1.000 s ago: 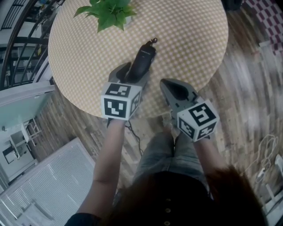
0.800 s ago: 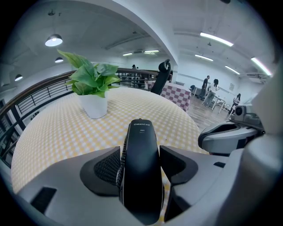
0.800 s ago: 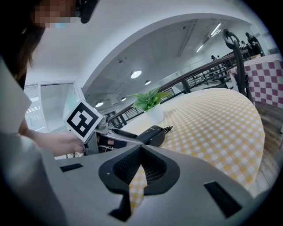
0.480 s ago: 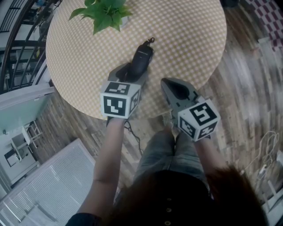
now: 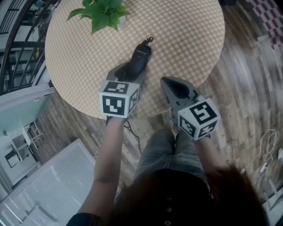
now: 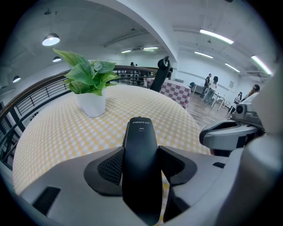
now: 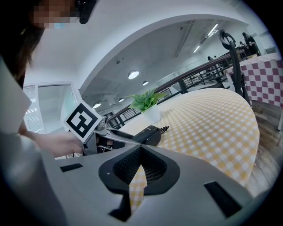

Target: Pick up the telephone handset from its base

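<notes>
On the yellow-checked round table, near side of green potted plant | black telephone handset lies lengthwise between left gripper jaws, just closing, pads meeting its sides | right gripper pressed together, empty, farther off

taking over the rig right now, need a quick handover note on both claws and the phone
Left claw: its jaws have just been closing around the black telephone handset, with a pad at each side. Whether the pads press on it yet is not clear.
Right claw: shut and empty, to the handset's right near the table's near edge.
Handset: lying on the round table with the yellow-and-white checked cloth, its corded end away from the person. Its base cannot be made out.
Done: left claw set around the handset.
Left: finish the squeeze, then lift the handset.
</notes>
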Motion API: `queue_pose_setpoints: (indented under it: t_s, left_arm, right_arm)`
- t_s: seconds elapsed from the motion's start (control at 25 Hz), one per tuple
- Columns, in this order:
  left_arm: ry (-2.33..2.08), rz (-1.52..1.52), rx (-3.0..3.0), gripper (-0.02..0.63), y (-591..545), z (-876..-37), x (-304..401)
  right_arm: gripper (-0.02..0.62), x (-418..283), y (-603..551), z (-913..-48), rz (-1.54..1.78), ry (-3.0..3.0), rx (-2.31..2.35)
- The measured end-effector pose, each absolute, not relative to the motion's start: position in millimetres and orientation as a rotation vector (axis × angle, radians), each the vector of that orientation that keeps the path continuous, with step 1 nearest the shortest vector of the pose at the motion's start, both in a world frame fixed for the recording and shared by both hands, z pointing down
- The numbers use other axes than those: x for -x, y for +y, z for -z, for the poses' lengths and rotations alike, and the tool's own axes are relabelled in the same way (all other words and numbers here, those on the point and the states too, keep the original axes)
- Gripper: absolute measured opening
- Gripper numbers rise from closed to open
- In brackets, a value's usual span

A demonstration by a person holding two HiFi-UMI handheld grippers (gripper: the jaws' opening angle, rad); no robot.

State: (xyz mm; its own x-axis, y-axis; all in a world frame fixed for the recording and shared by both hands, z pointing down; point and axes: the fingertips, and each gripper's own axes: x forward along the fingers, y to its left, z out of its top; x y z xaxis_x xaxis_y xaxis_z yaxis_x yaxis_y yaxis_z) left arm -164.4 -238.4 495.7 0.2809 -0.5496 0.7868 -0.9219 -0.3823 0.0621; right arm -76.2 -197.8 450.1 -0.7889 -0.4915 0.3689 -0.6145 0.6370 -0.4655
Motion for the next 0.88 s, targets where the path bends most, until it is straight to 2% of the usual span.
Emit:
queue_pose_setpoints:
  t_s: [0.88]
  left_arm:
    - [-1.3, -0.959, -2.041, 0.256, -235.4, -495.9, 162.6]
  right_arm:
    - [0.009, 71.7, -196.8, -443.9, -0.86, -2.653, -0.922]
